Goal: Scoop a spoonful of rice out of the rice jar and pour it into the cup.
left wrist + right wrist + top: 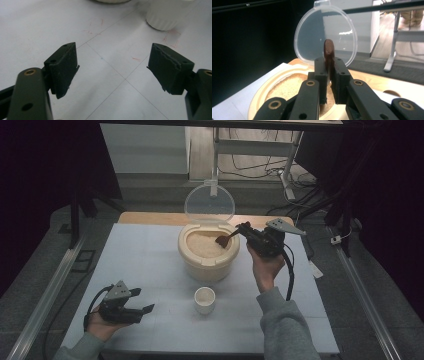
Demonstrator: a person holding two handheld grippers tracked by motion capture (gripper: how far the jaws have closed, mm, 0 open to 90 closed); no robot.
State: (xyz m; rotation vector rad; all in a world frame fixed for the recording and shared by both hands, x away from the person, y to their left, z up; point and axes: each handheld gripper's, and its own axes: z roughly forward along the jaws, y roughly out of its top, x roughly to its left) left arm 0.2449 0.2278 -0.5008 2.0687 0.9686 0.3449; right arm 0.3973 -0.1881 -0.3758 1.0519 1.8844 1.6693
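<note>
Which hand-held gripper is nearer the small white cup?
Left. The left hand-held gripper sits open on the table beside the small white cup, to its left. The right hand-held gripper is farther back over the rice container, clamping a brown spoon.

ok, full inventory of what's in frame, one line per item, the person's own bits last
rice container: 1, cream, table centre, filled with pale grain
lid: 1, clear, hinged open, standing upright at the container's back
spoon: 1, dark brown, clamped in the right claw, bowl over the grain
cup: 1, white, ribbed, in front of the container; contents can't be told
table: 1, white top with thin grid lines and faint red marks
desk frame: 1, pale, on the floor behind the table, cables around it
left claw: 1, black, open, low over the table's near left, holding nothing
right claw: 1, black, shut on the spoon handle, at the container's right rim
hands: 2, grey sleeves, one on each claw
</note>
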